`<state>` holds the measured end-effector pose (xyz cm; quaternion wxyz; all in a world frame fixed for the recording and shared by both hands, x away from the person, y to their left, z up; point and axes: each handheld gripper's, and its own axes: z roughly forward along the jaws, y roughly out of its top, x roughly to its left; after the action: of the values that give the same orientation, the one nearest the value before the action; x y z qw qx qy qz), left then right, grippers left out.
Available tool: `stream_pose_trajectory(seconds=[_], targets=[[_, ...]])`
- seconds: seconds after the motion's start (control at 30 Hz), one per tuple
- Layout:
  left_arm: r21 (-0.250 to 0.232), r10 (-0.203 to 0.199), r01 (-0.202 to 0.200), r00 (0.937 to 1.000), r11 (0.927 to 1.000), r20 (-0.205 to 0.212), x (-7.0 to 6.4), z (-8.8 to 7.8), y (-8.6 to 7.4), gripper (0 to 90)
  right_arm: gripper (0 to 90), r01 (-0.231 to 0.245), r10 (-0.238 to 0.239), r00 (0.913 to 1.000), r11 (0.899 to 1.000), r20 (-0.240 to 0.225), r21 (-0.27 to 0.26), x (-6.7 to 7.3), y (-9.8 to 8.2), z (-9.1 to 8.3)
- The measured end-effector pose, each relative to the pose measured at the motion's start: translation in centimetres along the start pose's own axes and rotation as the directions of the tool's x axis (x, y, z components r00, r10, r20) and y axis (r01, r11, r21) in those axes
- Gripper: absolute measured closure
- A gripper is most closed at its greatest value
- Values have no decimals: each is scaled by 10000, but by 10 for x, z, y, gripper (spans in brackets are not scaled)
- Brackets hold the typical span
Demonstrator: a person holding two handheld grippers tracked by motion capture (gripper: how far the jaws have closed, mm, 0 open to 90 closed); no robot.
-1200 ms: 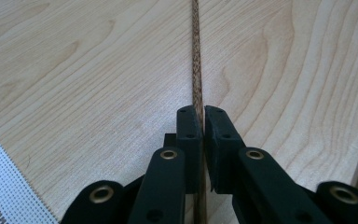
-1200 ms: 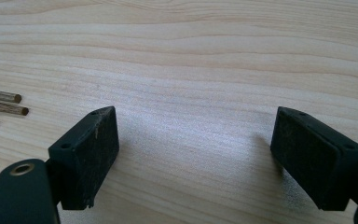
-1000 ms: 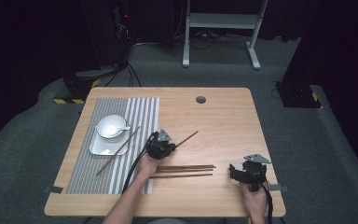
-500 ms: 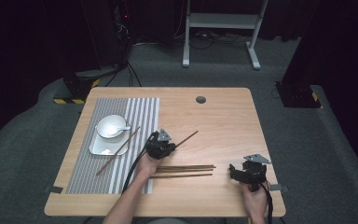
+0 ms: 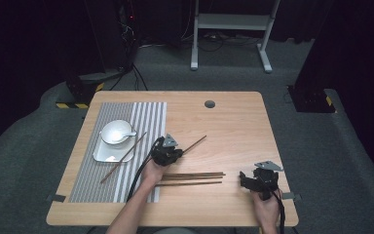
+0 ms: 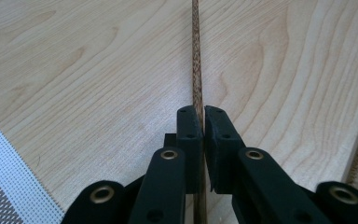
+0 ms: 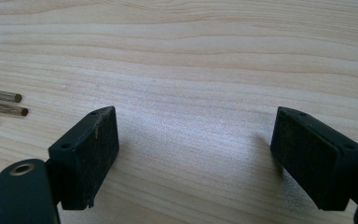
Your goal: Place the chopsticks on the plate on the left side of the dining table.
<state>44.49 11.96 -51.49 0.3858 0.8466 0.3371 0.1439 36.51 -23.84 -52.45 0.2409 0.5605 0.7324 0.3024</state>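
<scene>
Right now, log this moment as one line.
left gripper: shut on chopstick | right gripper: open, nothing held | three chopsticks: on table

Both forearms come in bare, no sleeves. Each hand carries a black gripper: the left gripper point(image 5: 165, 152) and the right gripper point(image 5: 259, 180) wear a grey three-cornered plate on top and trail a black cable. Close up, the fingers point(image 6: 189, 140) are matte black blocks, with brass-ringed pivot holes on the black links.

No legible text, label, brand, number or sign found on any surface inspected. The only marking is a yellow-and-black hazard stripe point(image 5: 80, 105) on the floor base at 10 o'clock from the bench point(image 5: 233, 122); it carries no characters.
</scene>
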Motion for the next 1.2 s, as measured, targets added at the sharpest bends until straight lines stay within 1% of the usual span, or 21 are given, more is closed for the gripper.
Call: stream_pose_trajectory(seconds=[0.17, 0.23, 0.4, 0.7, 0.8, 1.1, 1.2], targets=[[-121, 32, -32, 10000, 9999, -2, -1, -6, 2, 848, 151, 18, -18, 10000, 10000, 1, -7, 0, 0, 0], [-89, 68, -68, 10000, 9999, -24, 0, -8, 3, 848, 151, 18, -18, 10000, 10000, -1, -7, 0, 0, 0], [-174, 28, -28, 10000, 9998, -16, 1, -12, 5, 848, 151, 18, -18, 10000, 10000, -4, -8, 0, 0, 0], [-258, -73, 74, 10000, 9996, 19, 2, -18, 4, 847, 151, 17, -17, 10000, 10000, -6, -8, 0, 0, 0], [-232, -16, 15, 10000, 9997, -25, 2, -20, 3, 848, 151, 16, -16, 10000, 10000, -5, -7, 0, 0, 0], [-314, -108, 108, 9999, 9994, -2, 2, -25, 2, 848, 151, 2, -2, 10000, 10000, -5, -4, 0, 0, 0], [-325, -59, 59, 10000, 9995, -12, 1, -27, 3, 847, 151, 5, -5, 10000, 10000, -5, -3, 0, 0, 0]])
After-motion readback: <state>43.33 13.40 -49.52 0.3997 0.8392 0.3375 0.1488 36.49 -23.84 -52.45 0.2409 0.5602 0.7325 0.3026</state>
